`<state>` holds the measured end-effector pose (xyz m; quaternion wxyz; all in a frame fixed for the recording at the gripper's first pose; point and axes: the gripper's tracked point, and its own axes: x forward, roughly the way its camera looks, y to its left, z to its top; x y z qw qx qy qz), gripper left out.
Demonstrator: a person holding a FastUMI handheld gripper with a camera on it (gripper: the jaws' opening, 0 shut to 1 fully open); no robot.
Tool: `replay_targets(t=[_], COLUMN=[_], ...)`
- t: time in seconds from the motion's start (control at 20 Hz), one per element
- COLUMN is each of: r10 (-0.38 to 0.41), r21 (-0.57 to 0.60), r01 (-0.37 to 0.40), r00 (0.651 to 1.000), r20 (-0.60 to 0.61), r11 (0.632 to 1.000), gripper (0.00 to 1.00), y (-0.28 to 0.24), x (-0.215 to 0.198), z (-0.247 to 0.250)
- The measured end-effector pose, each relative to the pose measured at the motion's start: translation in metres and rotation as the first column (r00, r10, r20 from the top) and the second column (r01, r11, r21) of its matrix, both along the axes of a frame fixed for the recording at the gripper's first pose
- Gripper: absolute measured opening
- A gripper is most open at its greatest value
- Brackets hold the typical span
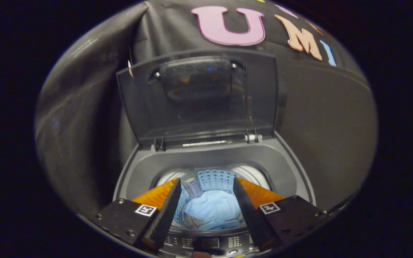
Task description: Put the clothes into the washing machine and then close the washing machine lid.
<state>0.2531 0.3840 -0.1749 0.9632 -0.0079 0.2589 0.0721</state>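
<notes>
Directly ahead of me stood the washing machine (289, 168), a grey top-loader set against the black cloth wall of the booth (335, 118). Its lid (197, 98) was raised, hinged at the rear edge of the machine's top and leaning back toward the cloth; the panel was dark and see-through, with a darker handle moulding near its upper edge. Below the lid, the grey top of the machine sloped down to the round mouth of the drum (213, 179), whose perforated wall showed bluish at the back. The clothes (212, 209) lay inside the drum, a pale blue crumpled heap low down, with a small rolled striped piece resting against the drum wall at the heap's rear left. At the front edge of the machine's top ran the control panel (206, 243), dark with small markings and buttons. My hand-held gripper (206, 186) hung above the front of the opening, its fingers spread wide apart and grasping nothing; the clothes showed in the gap between them, well below the tips.
</notes>
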Motion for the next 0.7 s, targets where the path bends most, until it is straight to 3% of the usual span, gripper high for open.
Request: replay_targets(t=[0.25,0.7], r10=[0.045,0.078], r21=[0.018,-0.032], r01=[-0.048,-0.072], r00=[0.991,0.945], r20=[0.124,0.318], r11=[0.999,0.997], gripper=[0.99,0.98], y=[0.025,0.047], x=[-0.01,-0.006], z=[0.064,0.199])
